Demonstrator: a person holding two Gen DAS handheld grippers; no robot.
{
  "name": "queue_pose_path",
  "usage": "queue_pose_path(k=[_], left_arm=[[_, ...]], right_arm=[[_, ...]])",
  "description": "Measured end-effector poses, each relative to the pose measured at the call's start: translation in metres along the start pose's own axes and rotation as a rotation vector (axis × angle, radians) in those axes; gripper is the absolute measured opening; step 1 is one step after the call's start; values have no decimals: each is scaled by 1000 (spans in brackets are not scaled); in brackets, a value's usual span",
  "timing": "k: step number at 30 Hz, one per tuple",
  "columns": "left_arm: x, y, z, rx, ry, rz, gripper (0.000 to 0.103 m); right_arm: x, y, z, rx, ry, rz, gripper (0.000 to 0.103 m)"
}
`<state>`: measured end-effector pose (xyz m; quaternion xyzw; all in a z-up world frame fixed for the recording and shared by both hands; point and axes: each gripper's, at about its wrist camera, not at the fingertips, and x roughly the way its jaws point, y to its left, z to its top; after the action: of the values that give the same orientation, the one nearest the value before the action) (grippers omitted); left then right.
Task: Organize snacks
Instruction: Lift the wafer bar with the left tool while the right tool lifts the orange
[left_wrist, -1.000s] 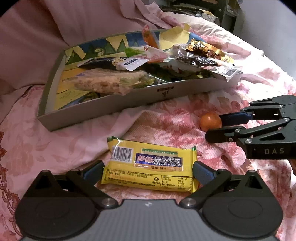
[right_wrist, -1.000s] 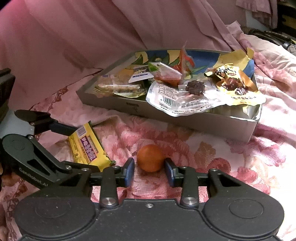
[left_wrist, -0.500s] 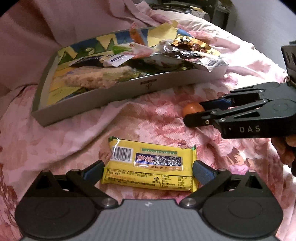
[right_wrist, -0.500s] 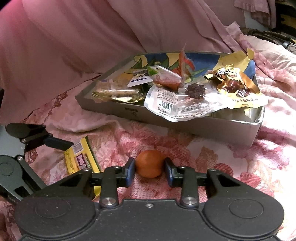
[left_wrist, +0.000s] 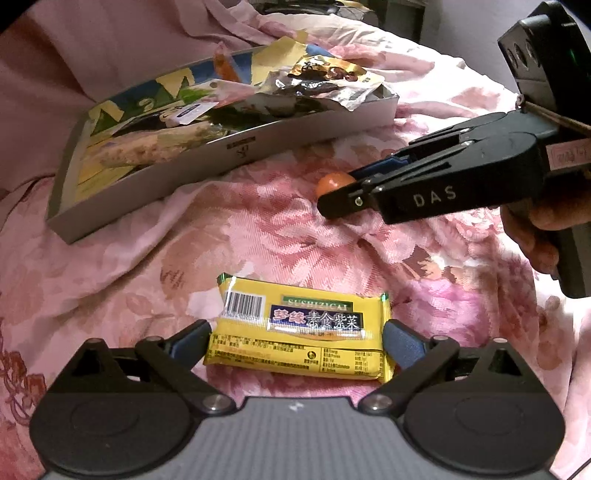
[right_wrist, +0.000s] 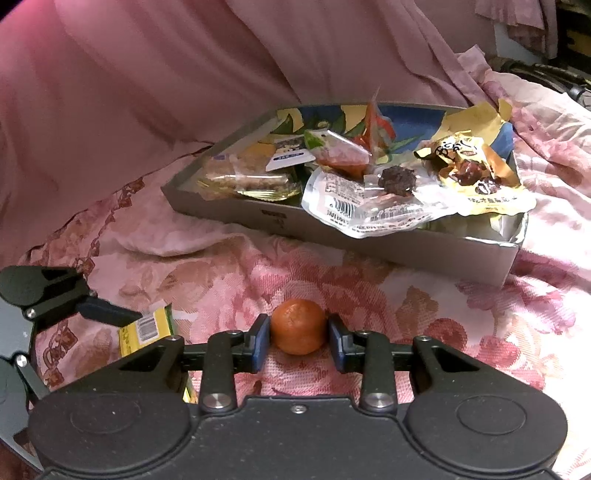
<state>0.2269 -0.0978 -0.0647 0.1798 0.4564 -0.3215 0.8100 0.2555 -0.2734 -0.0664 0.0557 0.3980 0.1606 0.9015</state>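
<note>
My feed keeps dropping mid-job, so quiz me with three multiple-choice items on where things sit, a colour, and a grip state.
1. Where is the yellow snack packet?
A. inside the tray
B. on the floral bedcover between the left gripper's fingers
C. on top of the orange ball

2. What colour is the round snack at the right gripper?
A. green
B. white
C. orange

3. What is the state of the right gripper?
A. shut on the orange ball
B. wide open and holding nothing
C. holding the tray

Answers: 1 B, the packet lies flat on the bedcover inside the left gripper, outside the tray; 2 C, it shows plainly orange; 3 A, both fingers press its sides.
</note>
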Motion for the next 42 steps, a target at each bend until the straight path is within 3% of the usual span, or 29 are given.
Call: queue_pose_path(k=[15,23,32,42], left_arm=[[0,-17,-14,7,12,50,101],[-9,-17,-17,11,-30,63,91],[-25,-15,-15,-11,-75,112,90],[-57,8,0,-107,-192,187,90]], right_arm=[[-8,6,-1,-11,-17,4,36],[-9,11,-2,-31,-19,13,36],[-18,12,-1,-31,-46,27,36],[-39,18,4,-40,-138,49,36]])
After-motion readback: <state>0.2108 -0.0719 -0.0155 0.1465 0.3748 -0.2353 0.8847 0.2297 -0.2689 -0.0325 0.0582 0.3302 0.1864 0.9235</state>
